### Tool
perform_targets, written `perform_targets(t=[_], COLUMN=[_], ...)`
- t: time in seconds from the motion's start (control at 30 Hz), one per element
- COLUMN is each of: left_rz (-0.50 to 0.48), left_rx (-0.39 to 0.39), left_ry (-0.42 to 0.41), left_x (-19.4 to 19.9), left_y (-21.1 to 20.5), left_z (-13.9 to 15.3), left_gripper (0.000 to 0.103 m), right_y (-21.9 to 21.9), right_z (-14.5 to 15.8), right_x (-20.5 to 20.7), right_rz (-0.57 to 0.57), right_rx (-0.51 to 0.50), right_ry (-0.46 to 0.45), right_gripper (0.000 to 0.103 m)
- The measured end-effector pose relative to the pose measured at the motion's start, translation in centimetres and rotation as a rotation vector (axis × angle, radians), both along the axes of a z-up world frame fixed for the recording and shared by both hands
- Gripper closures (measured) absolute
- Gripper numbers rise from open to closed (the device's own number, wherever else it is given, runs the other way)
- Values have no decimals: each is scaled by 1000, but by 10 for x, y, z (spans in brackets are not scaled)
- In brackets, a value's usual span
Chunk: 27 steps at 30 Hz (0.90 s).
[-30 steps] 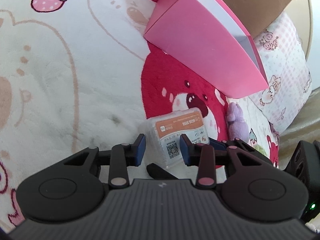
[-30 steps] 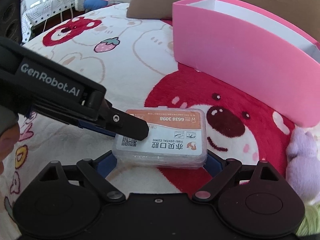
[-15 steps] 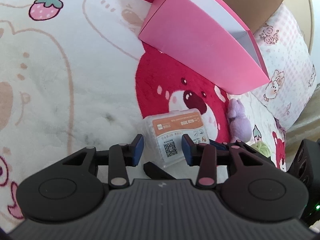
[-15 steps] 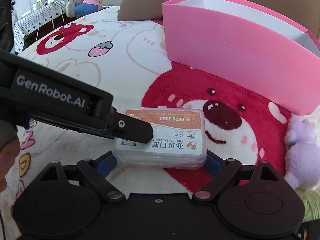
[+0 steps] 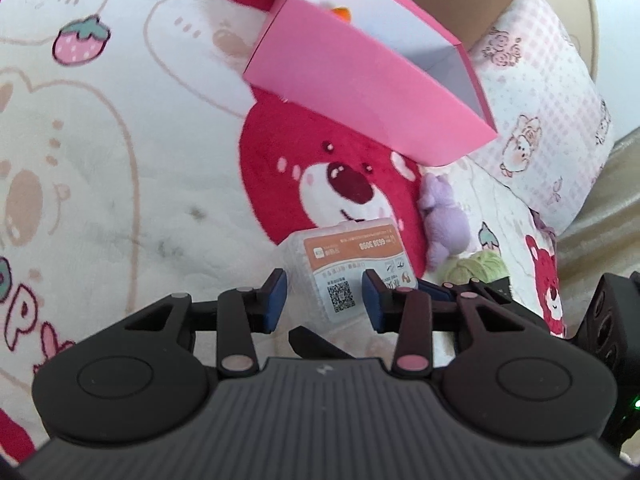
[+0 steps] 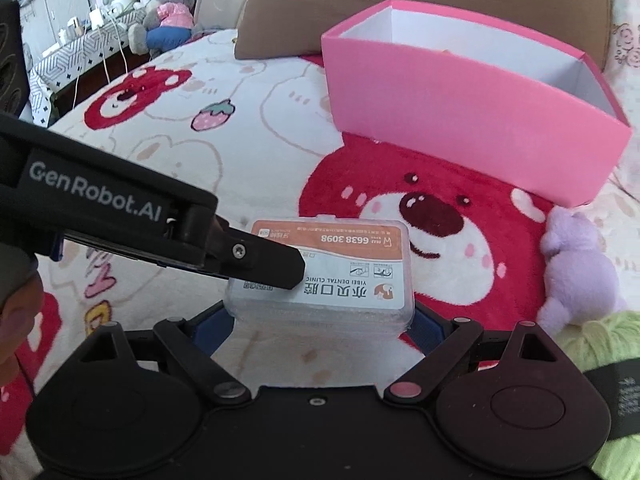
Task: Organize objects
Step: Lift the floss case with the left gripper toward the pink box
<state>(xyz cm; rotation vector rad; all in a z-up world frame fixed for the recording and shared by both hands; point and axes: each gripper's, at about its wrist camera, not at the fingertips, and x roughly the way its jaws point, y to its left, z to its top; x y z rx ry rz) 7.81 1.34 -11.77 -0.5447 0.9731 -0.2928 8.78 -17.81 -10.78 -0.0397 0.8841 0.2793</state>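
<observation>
- A clear plastic case (image 6: 320, 276) with an orange and white dental clinic label is seen clamped at its two short ends between the blue pads (image 6: 426, 330) of the right gripper (image 6: 320, 328), whose jaws are spread wide to span it.
- The left gripper (image 5: 322, 300) is seen reaching in from the left side of the right wrist view, one black finger (image 6: 260, 258) lying over the case's labelled top.
- From the left wrist view, the case (image 5: 348, 268) is seen between the left gripper's narrowly parted blue pads; whether these pads press on it cannot be told. The left jaws have just been opening slightly, then easing back.
- The case is held above a plush blanket (image 6: 256, 120) printed with red bears and strawberries.
- An open pink box (image 6: 472, 128) with a white lining is seen beyond the case, well apart from it.
- A small purple plush toy (image 6: 576, 272) and a ball of green yarn (image 6: 600, 344) are seen to the right, near the case.
</observation>
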Motion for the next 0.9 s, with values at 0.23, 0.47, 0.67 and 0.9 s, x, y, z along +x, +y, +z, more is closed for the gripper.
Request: perform_targets(t=[0.23,0.47,0.67,0.9], left_rz=[-36,-46,-61,-67], left_rx=[59,63,57,69], left_ry=[-47,-57,-78,-117], left_x=[-9,-12,-10,-8], left_y=[-9,-8,-10,-9], left_z=[28,44,61,80], left_gripper=[63,62,62,60], right_y=[2,2,2,3], right_z=[16,34,50,69], right_x=[-9,-13,-13,-10], right_rz=[-32,-34,-37,-35], right_rx=[14,1,-13,-17], right_ry=[-23,-56,-77,-111], right_gripper=[9,9,9,9])
